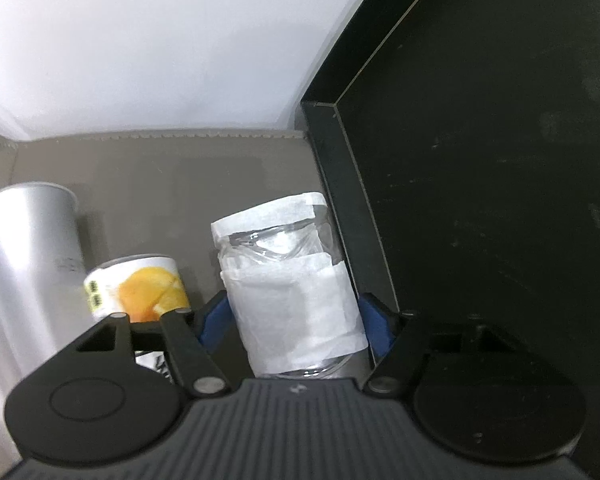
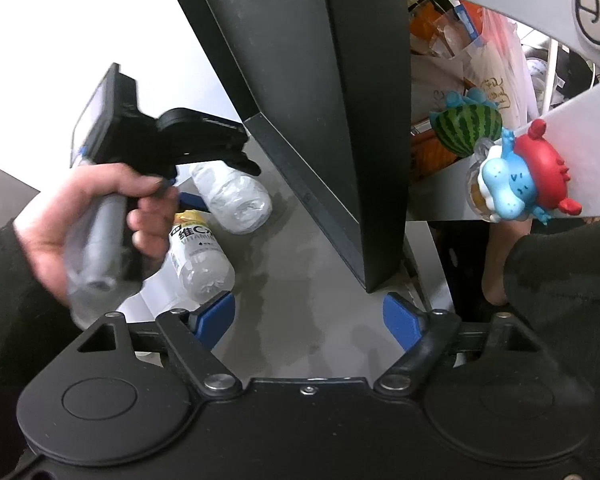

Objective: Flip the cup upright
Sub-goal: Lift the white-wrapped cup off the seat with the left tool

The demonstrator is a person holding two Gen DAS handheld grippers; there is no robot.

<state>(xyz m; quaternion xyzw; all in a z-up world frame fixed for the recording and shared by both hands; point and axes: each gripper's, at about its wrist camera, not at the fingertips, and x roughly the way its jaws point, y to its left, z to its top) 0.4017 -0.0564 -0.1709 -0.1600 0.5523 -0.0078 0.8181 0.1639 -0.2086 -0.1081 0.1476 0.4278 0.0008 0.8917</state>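
We see the cup [image 1: 292,280], clear and paper-wrapped, clamped between our left gripper [image 1: 294,316] pads and tilted above a grey tabletop [image 1: 204,184]. Left of it a can [image 1: 140,292]; right, a monitor [image 1: 480,180]. Our right gripper [image 2: 310,320] gapes wide, holding nothing.
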